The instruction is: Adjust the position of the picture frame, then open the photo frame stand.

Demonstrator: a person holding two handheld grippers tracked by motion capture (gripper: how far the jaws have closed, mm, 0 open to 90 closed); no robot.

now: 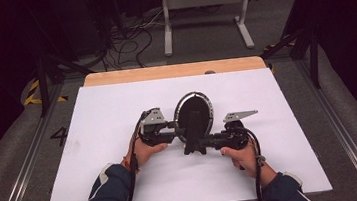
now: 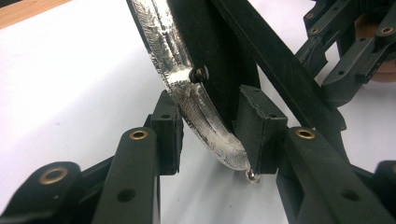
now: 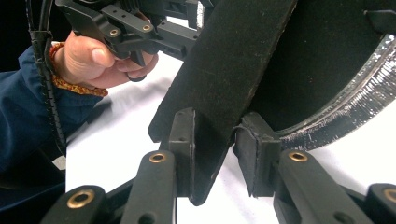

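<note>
We hold the oval black mirror with its silvery rim up off the white worktop, between both grippers. The left gripper straddles the rim's lower edge, its fingers close around it. The right gripper pinches the flat black stand strap, which runs up and away from its fingers.

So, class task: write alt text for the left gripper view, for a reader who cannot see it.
Two black gripper pads close on the silvery curved rim of a black oval frame, held just above a white table. A black flat stand strut slants behind it, with the other gripper at the upper right.
</note>
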